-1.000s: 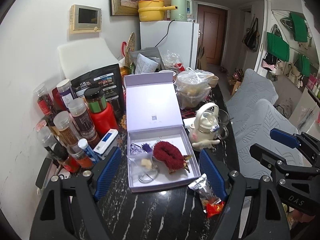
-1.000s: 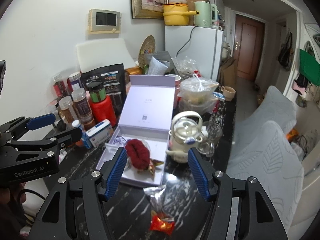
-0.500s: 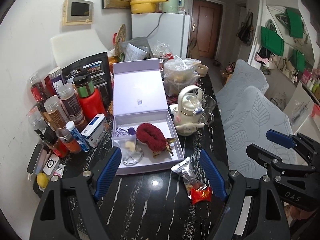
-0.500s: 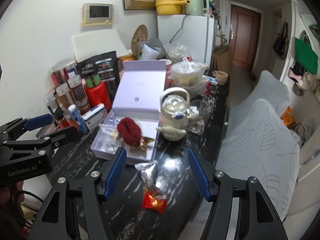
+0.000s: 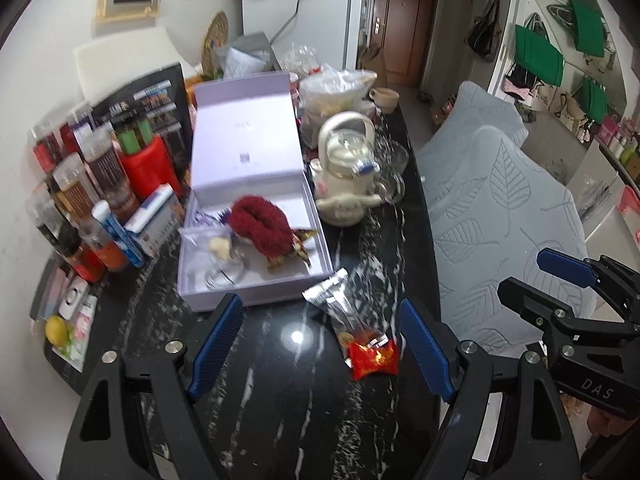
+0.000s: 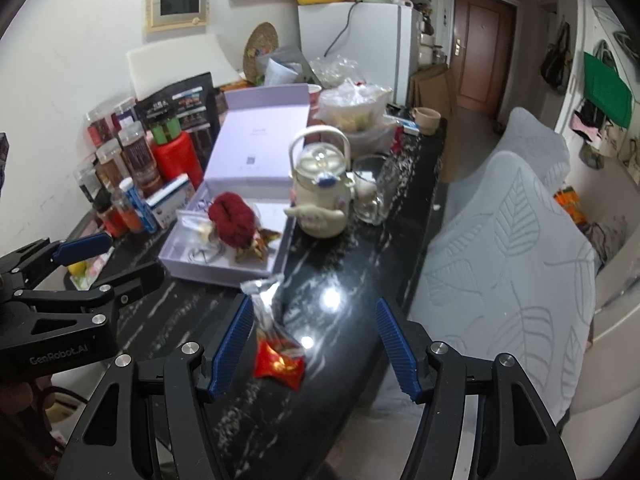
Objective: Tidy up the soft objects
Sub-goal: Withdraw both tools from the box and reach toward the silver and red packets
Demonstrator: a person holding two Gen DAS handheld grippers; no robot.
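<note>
A fluffy red scrunchie (image 5: 260,226) (image 6: 232,220) lies in the open lavender box (image 5: 256,300) (image 6: 216,272) on the black marble counter, beside a small clear bag and a gold trinket. A crinkly snack packet with a red end (image 5: 354,330) (image 6: 276,346) lies on the counter in front of the box. My left gripper (image 5: 320,344) (image 6: 116,260) hovers open over the packet, holding nothing. My right gripper (image 6: 316,346) (image 5: 534,278) is open and empty too, the packet showing below by its left finger.
A cream teapot (image 5: 346,176) (image 6: 320,192) and a glass mug (image 6: 370,192) stand right of the box. Jars and a red canister (image 5: 150,168) crowd the left wall. Grey-covered chairs (image 6: 504,248) line the counter's right edge. A white fridge (image 6: 356,44) stands behind.
Both grippers have drawn back from the box and sunk toward the counter. The box now sits farther off, and the snack packet has come between the fingers in view. Jaw widths are unchanged.
</note>
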